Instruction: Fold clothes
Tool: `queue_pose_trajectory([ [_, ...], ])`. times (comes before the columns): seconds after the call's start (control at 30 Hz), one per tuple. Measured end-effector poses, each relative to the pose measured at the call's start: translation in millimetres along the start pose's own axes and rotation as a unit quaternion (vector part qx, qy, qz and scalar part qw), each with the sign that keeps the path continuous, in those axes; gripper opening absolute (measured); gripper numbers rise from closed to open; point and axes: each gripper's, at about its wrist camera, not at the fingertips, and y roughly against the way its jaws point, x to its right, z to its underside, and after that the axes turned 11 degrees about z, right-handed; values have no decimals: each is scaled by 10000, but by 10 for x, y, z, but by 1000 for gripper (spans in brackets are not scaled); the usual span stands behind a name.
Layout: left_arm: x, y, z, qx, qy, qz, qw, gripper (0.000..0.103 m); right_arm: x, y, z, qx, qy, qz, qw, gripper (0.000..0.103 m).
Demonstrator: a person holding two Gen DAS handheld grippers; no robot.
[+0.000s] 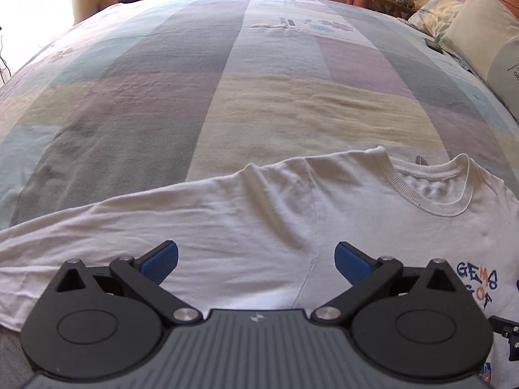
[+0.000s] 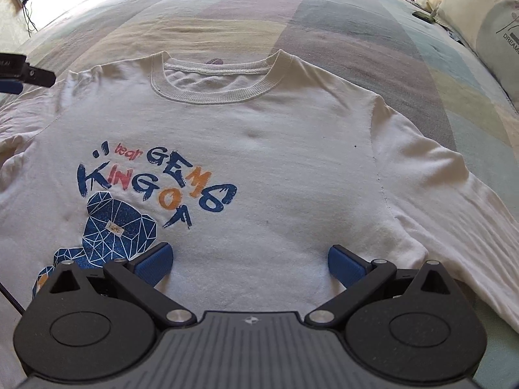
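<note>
Bright blown-out daylight from upper left, soft shadows, strong fisheye edge bending.

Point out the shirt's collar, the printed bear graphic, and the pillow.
collar (image 2: 223,92): right wrist view, front ribbed band of the neckline.
bear graphic (image 2: 118,223): right wrist view, blue faceted head.
pillow (image 1: 483,32): left wrist view, cream face by the headboard.

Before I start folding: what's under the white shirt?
The white shirt lies flat, print up, on the patchwork bedspread, which shows all around it. Whatever sits directly beneath the fabric is covered. Both grippers, left and right, hover open above it.
</note>
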Motion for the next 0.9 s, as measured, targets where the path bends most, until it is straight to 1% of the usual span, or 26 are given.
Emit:
queue_pose_trajectory([
  [0.03, -42, -17, 49, -30, 44, 53, 10000, 102, -3, 2, 4, 12, 6, 11, 10000, 103],
  [0.1, -156, -121, 151, -420, 247, 51, 9988, 102, -12, 5, 11, 31, 21, 38, 10000, 103],
  [0.13, -185, -126, 202, -482, 303, 7, 9984, 102, -18, 5, 12, 36, 29, 56, 10000, 103],
  [0.27, -241, 63, 362, -409, 284, 80, 9987, 102, -27, -1, -11, -30, 48, 86, 9999, 103],
  [0.33, -255, 162, 350, -313, 226, 107, 9992, 102, -32, -9, -18, -52, 55, 108, 9999, 103],
  [0.37, -267, 207, 320, -197, 171, 158, 9995, 102, -37, -10, -18, -58, 59, 125, 9999, 103],
  [0.43, -312, 254, 257, 43, 103, 139, 9998, 102, -44, -12, -24, -77, 55, 151, 9998, 103],
  [0.47, -358, 238, 233, 50, 142, 114, 9998, 102, -50, -13, -28, -87, 48, 164, 9998, 103],
  [0.57, -584, 124, 289, -218, 503, 16, 9985, 102, -71, -10, -46, -136, 2, 223, 9997, 103],
  [0.63, -686, 194, 414, -149, 566, 45, 9983, 102, -78, 1, -62, -187, -126, 268, 9994, 103],
  [0.73, -770, 361, 517, -233, 722, 6, 9971, 102, -47, 82, -85, -137, -696, 207, 9973, 103],
  [0.8, -851, 466, 509, -5, 703, 61, 9975, 102, -78, 158, -105, 11, -901, 201, 9957, 103],
  [0.83, -892, 489, 467, 98, 622, 4, 9980, 102, -120, 188, -123, 90, -908, 226, 9956, 103],
  [0.9, -991, 493, 368, 249, 485, -100, 9985, 102, -241, 208, -159, 117, -809, 258, 9963, 103],
])
